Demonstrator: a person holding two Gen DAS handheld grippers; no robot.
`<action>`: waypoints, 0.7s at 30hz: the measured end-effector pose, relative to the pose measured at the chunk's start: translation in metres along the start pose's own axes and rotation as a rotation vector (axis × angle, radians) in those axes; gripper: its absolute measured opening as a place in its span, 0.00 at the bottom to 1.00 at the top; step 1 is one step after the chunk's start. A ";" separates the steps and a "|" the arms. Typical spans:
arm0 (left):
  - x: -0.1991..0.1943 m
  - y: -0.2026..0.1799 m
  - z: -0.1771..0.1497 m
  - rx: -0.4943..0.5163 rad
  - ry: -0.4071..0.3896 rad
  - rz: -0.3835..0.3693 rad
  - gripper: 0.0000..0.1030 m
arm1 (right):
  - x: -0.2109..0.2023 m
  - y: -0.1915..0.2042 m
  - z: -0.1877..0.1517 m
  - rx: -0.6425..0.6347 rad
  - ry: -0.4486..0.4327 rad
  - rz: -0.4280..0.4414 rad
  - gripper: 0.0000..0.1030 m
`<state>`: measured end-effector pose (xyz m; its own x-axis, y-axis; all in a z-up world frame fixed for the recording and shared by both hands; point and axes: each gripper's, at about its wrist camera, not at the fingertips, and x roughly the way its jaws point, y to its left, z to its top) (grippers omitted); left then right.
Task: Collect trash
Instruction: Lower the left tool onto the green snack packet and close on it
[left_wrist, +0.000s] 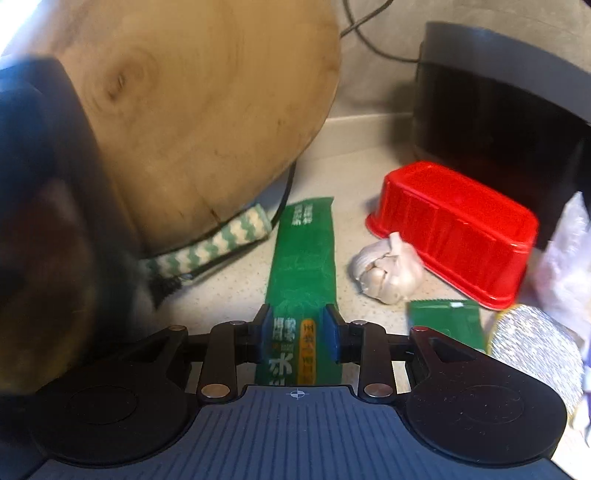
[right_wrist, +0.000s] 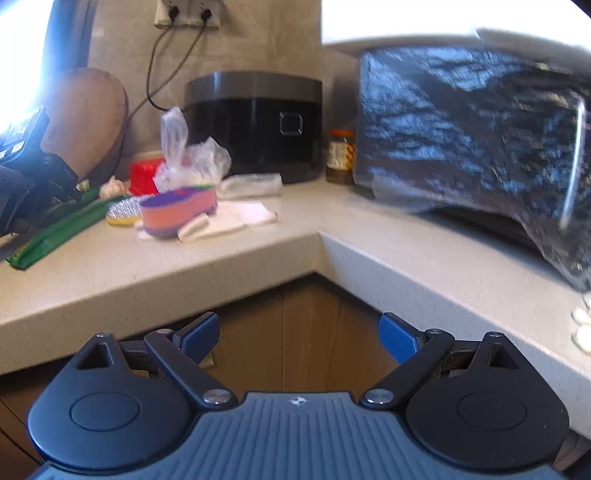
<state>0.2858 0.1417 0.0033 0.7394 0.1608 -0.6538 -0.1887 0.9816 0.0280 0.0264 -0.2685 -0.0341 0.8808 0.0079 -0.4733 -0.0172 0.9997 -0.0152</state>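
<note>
Countertop (right_wrist: 221, 254) scene, seen from both wrist cameras. Left gripper (left_wrist: 300, 334): its blue pads are clamped on the two long edges of a long green wrapper (left_wrist: 303, 258), which lies flat on the counter and runs away from the gripper toward the far wall. Left of the wrapper a round wooden board (left_wrist: 199, 110) leans upright, with a green-and-white zigzag strap (left_wrist: 210, 247) at its foot. Right of the wrapper lies a garlic bulb (left_wrist: 388, 273), touching an overturned red tub (left_wrist: 454, 229). Nearer, a small green packet (left_wrist: 447, 321) sits just beside a silvery scrubber (left_wrist: 535, 350). A black cooker (left_wrist: 498, 110) stands at the far right.

Right gripper (right_wrist: 299, 334): jaws wide apart with nothing between them, held off the counter's near edge, over the wooden cabinet fronts (right_wrist: 280, 332). From this view the wrapper appears at far left, under the left gripper. Toward the middle of the counter are a purple-and-pink bowl (right_wrist: 177, 210), white cloths (right_wrist: 236, 218) and a clear plastic bag (right_wrist: 188, 155). A jar (right_wrist: 340, 155) stands between the cooker and a black bag (right_wrist: 480, 140) on the right.
</note>
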 end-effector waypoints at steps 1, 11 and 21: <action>0.004 0.000 0.000 -0.008 -0.006 -0.002 0.33 | 0.002 -0.003 -0.003 0.011 0.010 -0.002 0.91; 0.007 -0.012 -0.005 0.114 -0.032 -0.002 0.40 | 0.030 -0.016 -0.020 0.094 0.125 -0.016 0.91; -0.033 -0.004 -0.032 0.170 0.024 -0.094 0.12 | 0.030 0.007 0.008 0.079 0.033 0.044 0.91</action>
<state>0.2413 0.1291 0.0001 0.7324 0.0673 -0.6776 -0.0064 0.9957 0.0920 0.0564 -0.2607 -0.0412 0.8637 0.0523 -0.5012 -0.0168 0.9970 0.0750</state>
